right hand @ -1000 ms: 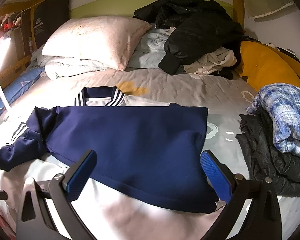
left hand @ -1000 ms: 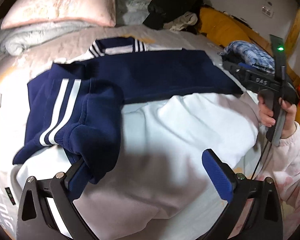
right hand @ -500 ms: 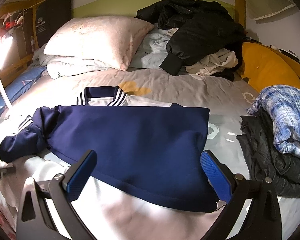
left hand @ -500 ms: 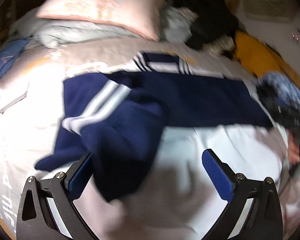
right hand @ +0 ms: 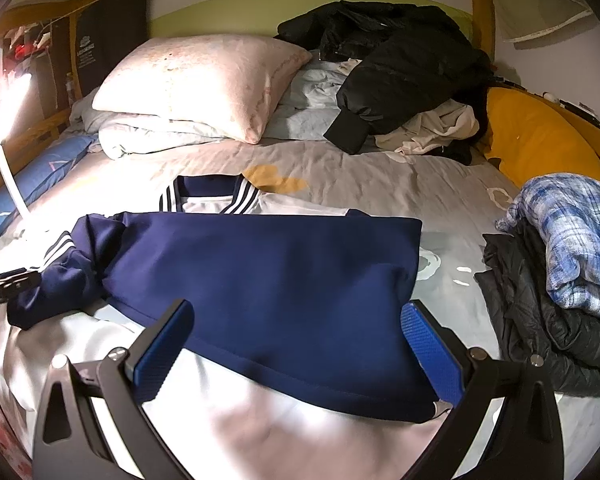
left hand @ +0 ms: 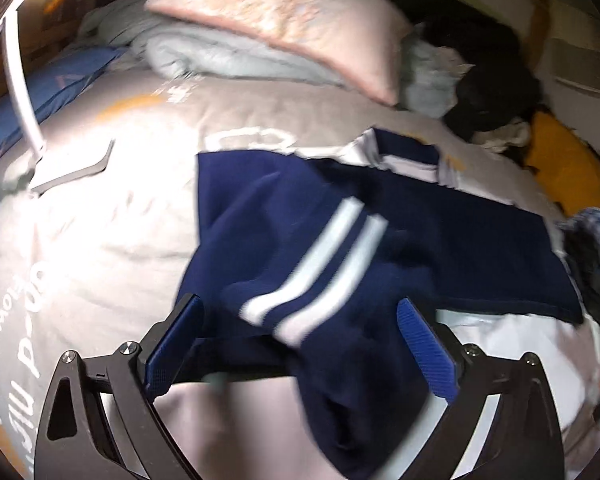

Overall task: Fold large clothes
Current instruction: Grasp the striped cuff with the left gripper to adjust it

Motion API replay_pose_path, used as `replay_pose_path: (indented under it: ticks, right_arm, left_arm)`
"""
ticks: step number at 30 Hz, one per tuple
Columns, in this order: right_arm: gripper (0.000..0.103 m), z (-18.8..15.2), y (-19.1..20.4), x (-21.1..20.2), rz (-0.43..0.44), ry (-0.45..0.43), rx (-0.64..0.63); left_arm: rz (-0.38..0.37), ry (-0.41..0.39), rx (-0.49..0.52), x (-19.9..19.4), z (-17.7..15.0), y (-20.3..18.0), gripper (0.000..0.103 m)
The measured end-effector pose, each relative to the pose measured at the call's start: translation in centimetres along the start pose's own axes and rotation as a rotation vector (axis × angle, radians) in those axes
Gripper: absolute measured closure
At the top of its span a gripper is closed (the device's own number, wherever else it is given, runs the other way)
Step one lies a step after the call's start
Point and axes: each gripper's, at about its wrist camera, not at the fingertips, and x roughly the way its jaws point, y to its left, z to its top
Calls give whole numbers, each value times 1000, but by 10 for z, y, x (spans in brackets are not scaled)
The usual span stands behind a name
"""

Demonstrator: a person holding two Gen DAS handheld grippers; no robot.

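Observation:
A navy and white sweatshirt [right hand: 260, 272] lies flat on the bed, its striped collar [right hand: 208, 196] at the far side. Its navy sleeve [left hand: 312, 280], marked by two white stripes, is bunched at the garment's left edge. My left gripper [left hand: 300, 344] hangs over that sleeve; its jaws are closing with the cuff between them, and neither pad presses on the cloth. This view is blurred. The left gripper's body [right hand: 4, 280] shows at the left edge of the right wrist view. My right gripper [right hand: 298, 344] stands open above the navy hem, gripping nothing.
A pink pillow [right hand: 196, 80] on folded bedding and a black jacket [right hand: 400, 68] fill the head of the bed. A yellow cushion [right hand: 540, 140] and a plaid cloth [right hand: 572, 232] on a dark jacket lie right. A lit gooseneck lamp [right hand: 8, 168] stands left.
The left gripper has swung left and rolled, and the striped sleeve now sits between its jaws. It has come into the right wrist view at the left edge. The right gripper has kept still.

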Motion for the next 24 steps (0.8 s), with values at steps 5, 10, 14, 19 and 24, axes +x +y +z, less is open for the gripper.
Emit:
replay_pose_path:
  ticks: [5,10,14,19,24]
  right_arm:
    - [0,0,1,-1,0,-3,2]
    - [0,-1,2,-1,0,-4,3]
    - [0,0,3,-3,6,-14,4]
    - [0,1,7,-11,22,-29,-2]
    - [0,-2,14,-12,50,-19,-19]
  left_arm:
    - [-110,-24,11,-4,-5,-4,52]
    - [-122,-196,155,-30,-8,-37,65]
    - [-215,-296,288,-53,-20,-72,89]
    - [-393,-229,435,-64,-50,-123,89]
    - [-476,-121,533,-59,-73,-151,87]
